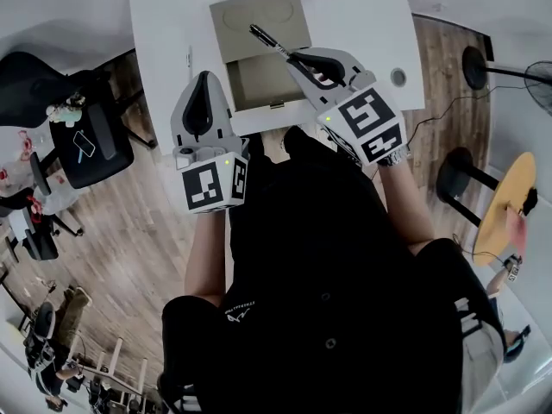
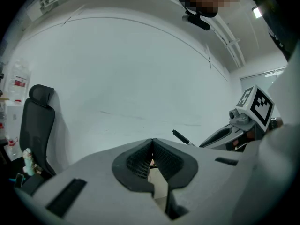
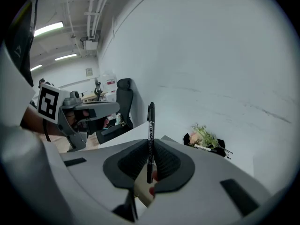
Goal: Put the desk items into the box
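Now your right gripper (image 1: 297, 59) clamps the black pen (image 1: 269, 41) above the open box (image 1: 263, 83) at the counter's (image 1: 366, 24) near edge, ready to drop it in, while your left gripper (image 1: 204, 80) hangs closed and empty beside the box.

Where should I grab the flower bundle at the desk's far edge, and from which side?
Grip the flower bundle by its black wrap, not the loose blooms: it looks the most compact part. It lies flat on the desk beyond the box, so come from above, jaws across its width. The left hand-held gripper is shut and empty, so probably use that.
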Demonstrator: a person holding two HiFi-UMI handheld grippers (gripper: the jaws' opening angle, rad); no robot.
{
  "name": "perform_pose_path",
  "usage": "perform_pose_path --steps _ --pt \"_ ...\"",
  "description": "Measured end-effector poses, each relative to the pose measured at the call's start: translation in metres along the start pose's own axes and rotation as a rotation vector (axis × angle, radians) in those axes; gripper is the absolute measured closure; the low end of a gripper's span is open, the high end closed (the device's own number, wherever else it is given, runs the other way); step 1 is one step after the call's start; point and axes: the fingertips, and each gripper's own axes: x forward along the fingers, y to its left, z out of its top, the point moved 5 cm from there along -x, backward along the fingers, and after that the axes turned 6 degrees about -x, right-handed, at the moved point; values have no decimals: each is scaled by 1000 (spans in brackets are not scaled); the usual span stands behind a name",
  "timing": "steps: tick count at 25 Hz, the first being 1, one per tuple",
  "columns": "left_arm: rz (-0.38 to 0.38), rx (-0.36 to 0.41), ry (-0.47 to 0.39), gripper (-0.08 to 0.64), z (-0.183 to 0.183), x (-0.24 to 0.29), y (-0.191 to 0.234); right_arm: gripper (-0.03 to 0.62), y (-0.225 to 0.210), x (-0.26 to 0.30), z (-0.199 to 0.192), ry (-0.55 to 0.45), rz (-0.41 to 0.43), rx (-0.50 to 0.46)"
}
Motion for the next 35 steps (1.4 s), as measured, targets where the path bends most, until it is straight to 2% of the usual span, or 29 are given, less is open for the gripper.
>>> perform_pose_path --steps 10,17,20,26,35 --pt "20 -15 42 552 -15 9 7 552 13 40 -18 163 102 -224" --pt "31 -23 49 552 -21 17 15 552 22 66 -40 250 177 -334" --pt "36 -25 57 552 -23 21 18 552 23 78 -54 279 199 -339" --pt "32 -28 83 552 -33 29 19 552 21 100 -94 345 236 -301" --pt "30 -46 121 552 -50 43 20 552 20 128 -131 399 266 -236"
